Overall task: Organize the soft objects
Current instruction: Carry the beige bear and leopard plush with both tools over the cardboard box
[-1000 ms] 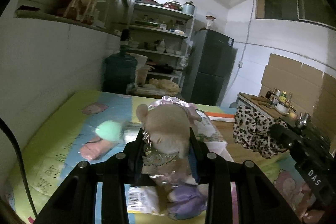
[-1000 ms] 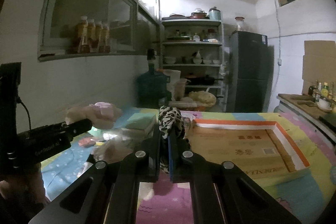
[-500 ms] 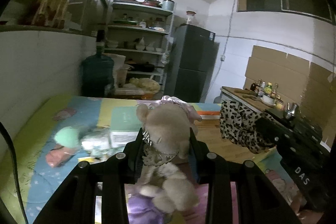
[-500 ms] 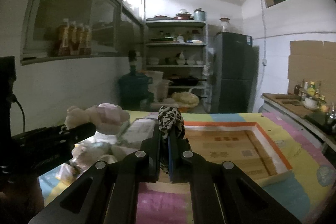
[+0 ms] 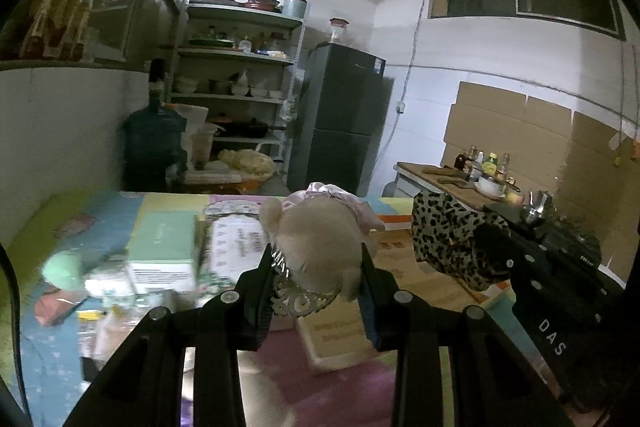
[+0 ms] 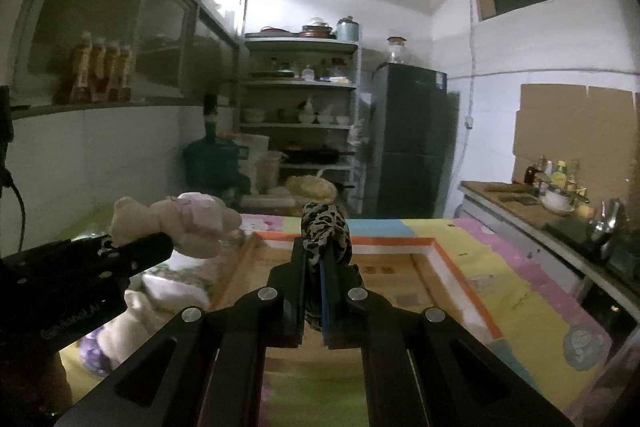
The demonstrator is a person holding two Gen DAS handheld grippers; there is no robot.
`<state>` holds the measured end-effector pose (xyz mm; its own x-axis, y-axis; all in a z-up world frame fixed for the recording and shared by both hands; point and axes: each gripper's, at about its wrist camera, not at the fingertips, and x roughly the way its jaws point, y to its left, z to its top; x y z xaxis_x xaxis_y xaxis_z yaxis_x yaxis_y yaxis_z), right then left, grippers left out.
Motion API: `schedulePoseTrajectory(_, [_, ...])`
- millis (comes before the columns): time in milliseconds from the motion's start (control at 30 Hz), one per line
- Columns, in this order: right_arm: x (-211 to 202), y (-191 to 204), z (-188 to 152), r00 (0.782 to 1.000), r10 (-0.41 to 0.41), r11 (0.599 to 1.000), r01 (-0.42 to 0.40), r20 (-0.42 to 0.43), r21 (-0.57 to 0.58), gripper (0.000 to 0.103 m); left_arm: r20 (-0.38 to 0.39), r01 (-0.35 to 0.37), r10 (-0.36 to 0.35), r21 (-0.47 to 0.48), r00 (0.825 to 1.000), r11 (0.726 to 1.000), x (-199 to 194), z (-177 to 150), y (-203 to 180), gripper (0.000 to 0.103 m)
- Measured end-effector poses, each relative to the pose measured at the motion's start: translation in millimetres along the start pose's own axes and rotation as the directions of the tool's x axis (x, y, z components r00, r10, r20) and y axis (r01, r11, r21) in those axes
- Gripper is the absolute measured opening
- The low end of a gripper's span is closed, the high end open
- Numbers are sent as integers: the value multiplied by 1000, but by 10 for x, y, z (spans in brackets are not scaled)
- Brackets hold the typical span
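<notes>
My left gripper (image 5: 316, 255) is shut on a beige plush bear (image 5: 320, 227) with a pink bow and a lace collar, held clear above the table. From the right wrist view the bear (image 6: 180, 219) shows at the left, sticking out of the left gripper (image 6: 160, 243). My right gripper (image 6: 314, 259) is shut on a bunched leopard-print cloth (image 6: 326, 227), which pokes up past the fingertips. That cloth (image 5: 448, 239) hangs just right of the bear. A shallow cardboard box (image 6: 440, 247) with an orange and white rim lies under and ahead of both.
A mint-green box (image 5: 164, 239), a green round item (image 5: 64, 269) and loose packets lie at the left on the coloured mat. A purple soft thing (image 6: 96, 347) lies low left. A counter with bottles (image 6: 552, 187) runs along the right; fridge (image 5: 340, 123) and water jug (image 5: 154, 143) stand behind.
Both grippers have carried their loads to the right, off the pile of packets and over the cardboard box. The bear and the leopard cloth now sit closer together.
</notes>
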<state>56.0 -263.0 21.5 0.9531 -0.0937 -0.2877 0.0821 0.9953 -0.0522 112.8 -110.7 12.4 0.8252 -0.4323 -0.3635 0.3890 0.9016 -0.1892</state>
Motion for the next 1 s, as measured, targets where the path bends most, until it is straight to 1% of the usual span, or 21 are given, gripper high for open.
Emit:
schedulePoseTrajectory(167, [68, -224, -19, 999, -40, 999, 40, -12, 5, 5, -9, 15, -15, -5, 1000, 1000, 158, -4, -178, 36])
schedulePoseTrajectory(300, [138, -450, -45, 998, -63, 998, 64, -29, 26, 5, -33, 27, -27, -12, 999, 1000, 276, 10, -282, 36])
schedulePoseTrajectory(467, [237, -650, -64, 996, -81, 996, 83, -48, 40, 5, -41, 28, -27, 17, 999, 999, 388, -9, -478, 36])
schedulePoseTrajectory(733, [371, -949, -98, 993, -78, 995, 83, -84, 61, 5, -85, 37, -34, 29, 996, 999, 665, -16, -738, 36])
schedulePoseTrajectory(1000, [554, -1181, -113, 989, -61, 993, 74, -133, 96, 5, -146, 37, -33, 23, 989, 999, 948, -44, -870, 36])
